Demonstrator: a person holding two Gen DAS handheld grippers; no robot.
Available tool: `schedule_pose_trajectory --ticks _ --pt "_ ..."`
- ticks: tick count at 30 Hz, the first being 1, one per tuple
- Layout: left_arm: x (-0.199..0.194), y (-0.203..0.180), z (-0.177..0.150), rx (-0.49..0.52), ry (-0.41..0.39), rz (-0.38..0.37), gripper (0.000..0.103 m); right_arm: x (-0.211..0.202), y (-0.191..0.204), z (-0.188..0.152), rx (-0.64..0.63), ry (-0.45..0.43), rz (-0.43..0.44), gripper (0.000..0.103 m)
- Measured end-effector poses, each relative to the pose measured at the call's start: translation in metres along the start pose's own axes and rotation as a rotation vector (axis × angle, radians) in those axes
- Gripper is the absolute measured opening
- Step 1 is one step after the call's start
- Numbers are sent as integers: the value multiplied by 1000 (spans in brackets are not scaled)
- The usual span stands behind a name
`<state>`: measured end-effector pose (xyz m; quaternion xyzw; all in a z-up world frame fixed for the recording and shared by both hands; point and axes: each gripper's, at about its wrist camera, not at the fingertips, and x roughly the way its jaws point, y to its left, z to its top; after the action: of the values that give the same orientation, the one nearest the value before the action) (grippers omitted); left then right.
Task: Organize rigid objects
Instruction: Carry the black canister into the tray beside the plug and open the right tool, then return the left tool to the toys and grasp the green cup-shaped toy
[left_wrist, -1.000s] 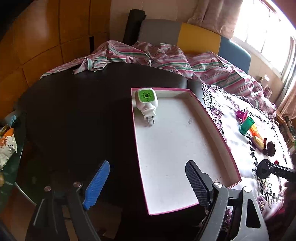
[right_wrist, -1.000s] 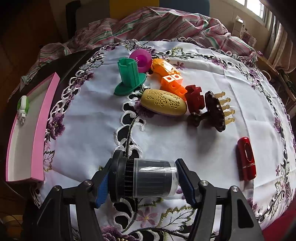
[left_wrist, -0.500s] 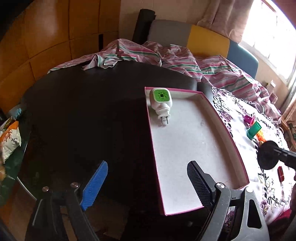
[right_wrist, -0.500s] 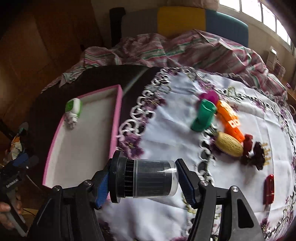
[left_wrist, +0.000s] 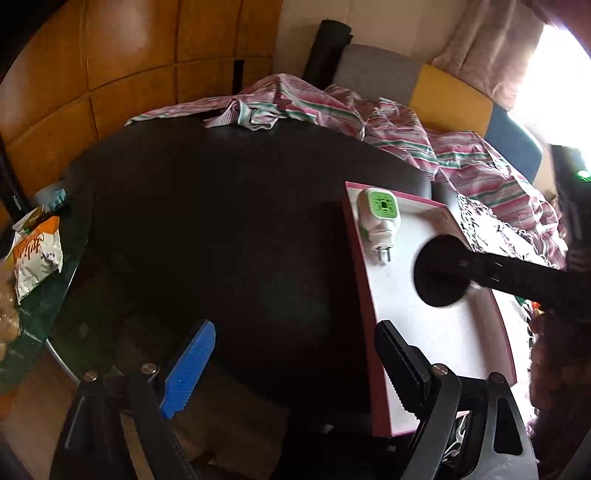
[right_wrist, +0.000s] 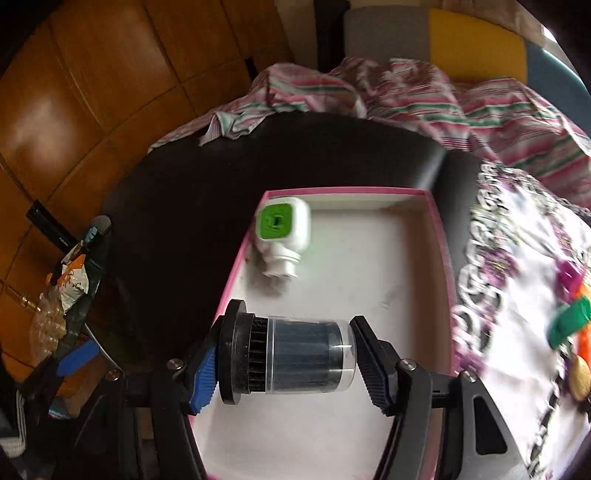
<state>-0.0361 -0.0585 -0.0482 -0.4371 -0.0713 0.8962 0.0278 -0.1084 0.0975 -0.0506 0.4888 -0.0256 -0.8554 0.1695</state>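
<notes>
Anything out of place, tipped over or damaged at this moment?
Nothing stands out. The white and green plug-in device lies on its side in the pink tray, intact. The right gripper holds the clear-capped black cylinder sideways above the tray; no spills.

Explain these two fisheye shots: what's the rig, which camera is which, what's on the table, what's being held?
There is no robot arm: a person holds a two-finger gripper in each hand, and each has a fisheye camera looking along its fingers.

The left wrist view shows the left gripper open and empty above the dark table. The right gripper's arm reaches in from the right edge of that view.

The right wrist view shows the right gripper shut on a cylindrical filter, black with a clear sleeve, carried sideways above a pink-rimmed tray.

In the tray lies a white plug-in device with a green face. To the right a floral tablecloth carries small toys, blurred. Striped cloth is heaped at the far side, and a snack bag lies at the left.
</notes>
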Motion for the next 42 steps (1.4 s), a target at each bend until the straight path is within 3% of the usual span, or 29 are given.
schedule_pose_trajectory --ticks 4,7,13,25,34,42 --pt "3 4 0 -7 9 -4 88 33 8 3 -12 66 -30 66" --pt "4 3 -1 -4 14 -15 88 42 7 2 3 80 17 68" --pt "4 -1 -1 13 29 -18 88 19 -2 0 33 6 73 83" --pt "-11 -22 4 80 -11 -61 88 -43 -31 -27 55 -105 -21 83" --pt "-17 -74 18 202 -30 -159 88 -95 -108 -52 174 -175 -132 83" --pt "-13 -153 26 349 -30 -235 88 -145 -218 -86 355 -206 -343 83"
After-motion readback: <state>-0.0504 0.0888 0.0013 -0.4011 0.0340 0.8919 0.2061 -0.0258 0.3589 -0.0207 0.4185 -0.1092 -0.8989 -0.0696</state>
